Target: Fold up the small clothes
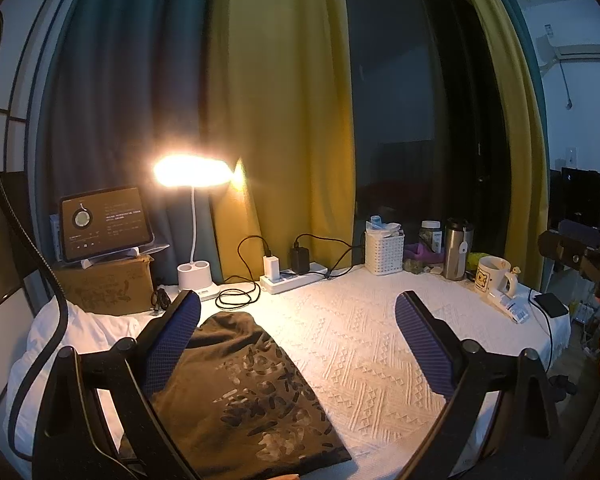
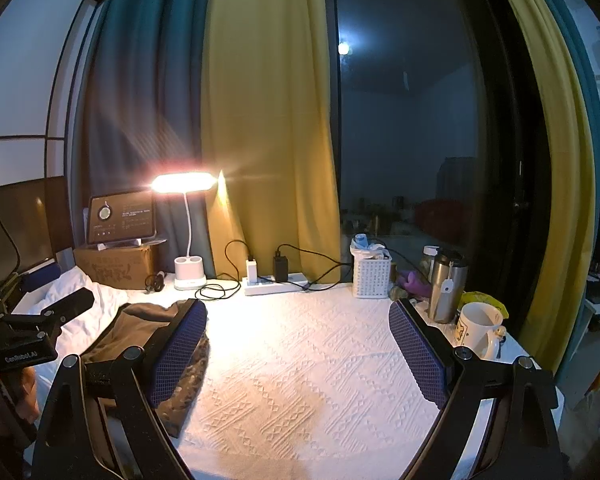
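The left gripper [image 1: 298,340] is wide open and holds nothing. The brown shirt [image 1: 244,392] lies right under it, long side pointing away toward the lamp [image 1: 192,170]. The right gripper [image 2: 298,350], also open and empty, has the shirt off to its left, so the left one is nearer.

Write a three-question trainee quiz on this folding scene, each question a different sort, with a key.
1. True or false: the left gripper is shut on the dark printed garment.
2. The white mug stands beside:
A. the steel tumbler
B. the tablet
C. the cardboard box
3. Fill in: the lit desk lamp stands on the white ____.

Key: 1 false; 2 A; 3 tablecloth.
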Demonstrator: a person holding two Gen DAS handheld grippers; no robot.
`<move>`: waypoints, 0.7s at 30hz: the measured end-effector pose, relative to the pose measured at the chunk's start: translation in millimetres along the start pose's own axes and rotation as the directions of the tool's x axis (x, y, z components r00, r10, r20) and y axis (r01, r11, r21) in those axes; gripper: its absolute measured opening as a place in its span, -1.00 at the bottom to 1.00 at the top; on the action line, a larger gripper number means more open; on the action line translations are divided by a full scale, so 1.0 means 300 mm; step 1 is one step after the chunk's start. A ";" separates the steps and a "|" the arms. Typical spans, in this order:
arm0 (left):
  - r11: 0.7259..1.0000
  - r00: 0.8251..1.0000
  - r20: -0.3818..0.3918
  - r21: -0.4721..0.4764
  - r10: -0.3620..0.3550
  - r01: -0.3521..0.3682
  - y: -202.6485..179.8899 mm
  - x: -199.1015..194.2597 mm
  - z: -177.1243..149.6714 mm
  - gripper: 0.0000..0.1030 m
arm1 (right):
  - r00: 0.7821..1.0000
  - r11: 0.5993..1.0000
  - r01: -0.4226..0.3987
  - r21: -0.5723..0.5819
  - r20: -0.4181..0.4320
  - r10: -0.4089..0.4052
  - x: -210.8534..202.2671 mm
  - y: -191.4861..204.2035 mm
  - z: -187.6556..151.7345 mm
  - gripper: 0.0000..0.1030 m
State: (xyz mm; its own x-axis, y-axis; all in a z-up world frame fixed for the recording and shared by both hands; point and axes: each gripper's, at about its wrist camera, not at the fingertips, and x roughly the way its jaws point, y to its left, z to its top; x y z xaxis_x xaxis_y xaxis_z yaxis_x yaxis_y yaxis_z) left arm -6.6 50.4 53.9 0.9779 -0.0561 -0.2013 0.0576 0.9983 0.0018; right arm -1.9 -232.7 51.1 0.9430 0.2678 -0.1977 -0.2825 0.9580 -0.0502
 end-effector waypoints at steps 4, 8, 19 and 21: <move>1.000 1.000 -0.001 0.001 0.000 0.000 0.002 0.002 0.001 0.89 | 1.000 1.000 -0.003 -0.002 -0.002 0.003 0.002 0.003 -0.005 0.82; 1.000 1.000 -0.003 0.000 0.003 -0.003 0.001 0.003 0.000 0.89 | 1.000 1.000 -0.002 -0.001 -0.004 0.002 0.002 0.005 -0.007 0.82; 1.000 1.000 -0.011 -0.014 0.021 -0.022 0.015 -0.001 -0.003 0.89 | 1.000 1.000 -0.006 0.000 -0.007 0.006 0.007 0.002 -0.013 0.82; 1.000 1.000 -0.008 -0.018 0.023 -0.023 0.022 -0.005 -0.003 0.89 | 1.000 1.000 -0.007 -0.002 -0.009 0.007 0.011 0.000 -0.016 0.82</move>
State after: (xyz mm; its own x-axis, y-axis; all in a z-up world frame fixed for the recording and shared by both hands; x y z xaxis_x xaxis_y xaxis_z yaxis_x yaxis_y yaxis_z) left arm -7.9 57.0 53.2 0.9773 -0.0328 -0.2091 0.0312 0.9995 -0.0108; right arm 0.3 -232.3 45.8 0.9393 0.2737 -0.2068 -0.2896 0.9558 -0.0503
